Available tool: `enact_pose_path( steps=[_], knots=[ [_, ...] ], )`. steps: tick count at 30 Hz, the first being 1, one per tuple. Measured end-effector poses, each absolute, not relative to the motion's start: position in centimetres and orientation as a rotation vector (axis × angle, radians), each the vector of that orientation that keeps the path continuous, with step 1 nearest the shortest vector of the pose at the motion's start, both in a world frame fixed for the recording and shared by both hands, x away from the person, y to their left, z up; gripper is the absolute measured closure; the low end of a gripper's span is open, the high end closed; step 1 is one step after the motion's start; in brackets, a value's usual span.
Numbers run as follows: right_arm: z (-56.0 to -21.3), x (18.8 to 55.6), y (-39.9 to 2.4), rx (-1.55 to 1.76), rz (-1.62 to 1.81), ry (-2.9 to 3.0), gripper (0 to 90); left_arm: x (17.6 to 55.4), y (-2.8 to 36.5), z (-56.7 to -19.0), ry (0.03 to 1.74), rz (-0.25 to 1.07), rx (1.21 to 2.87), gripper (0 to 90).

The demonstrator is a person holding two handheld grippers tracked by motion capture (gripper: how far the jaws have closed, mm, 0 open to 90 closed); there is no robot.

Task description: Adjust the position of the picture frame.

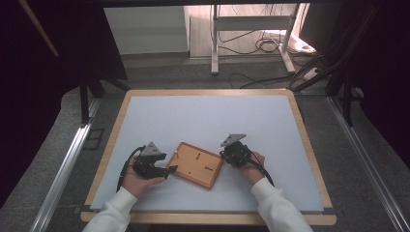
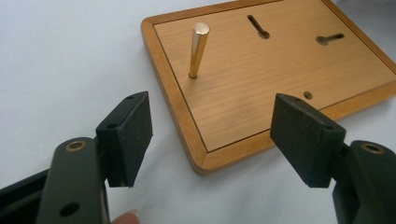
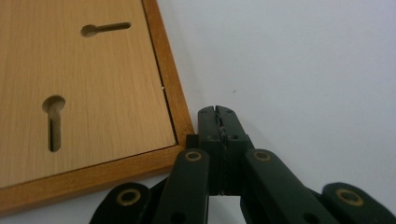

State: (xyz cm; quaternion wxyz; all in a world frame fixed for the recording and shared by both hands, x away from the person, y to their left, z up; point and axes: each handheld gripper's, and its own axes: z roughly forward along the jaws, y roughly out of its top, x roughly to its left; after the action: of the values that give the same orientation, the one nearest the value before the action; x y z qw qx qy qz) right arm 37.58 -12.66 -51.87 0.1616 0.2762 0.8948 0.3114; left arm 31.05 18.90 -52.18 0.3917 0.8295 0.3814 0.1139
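A wooden board with a raised frame lies flat on the white table top, back side up, with two keyhole slots and a brass peg standing up from it. My left gripper is open at the board's left corner, one pad on either side of that corner, not touching it. My right gripper is shut with nothing in it, its tip resting against the board's right edge.
The white table top has a wooden rim. Behind the table are a white metal stand and loose cables on the floor. Aluminium rails run along both sides.
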Motion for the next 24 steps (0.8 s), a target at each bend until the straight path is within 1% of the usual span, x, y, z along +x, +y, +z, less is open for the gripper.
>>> enact_pose_path(
  steps=[13, 24],
  knots=[
    [-51.5, 33.5, -12.1, 0.704, 0.869, 2.597, 90.0, 30.4, 19.4, -51.9, 0.964, 0.3, 2.083, 29.8],
    [-51.7, 30.8, -12.5, 0.724, 0.912, 2.626, 90.0, 30.3, 19.4, -51.9, 0.967, 0.304, 2.083, 29.8]
  ],
)
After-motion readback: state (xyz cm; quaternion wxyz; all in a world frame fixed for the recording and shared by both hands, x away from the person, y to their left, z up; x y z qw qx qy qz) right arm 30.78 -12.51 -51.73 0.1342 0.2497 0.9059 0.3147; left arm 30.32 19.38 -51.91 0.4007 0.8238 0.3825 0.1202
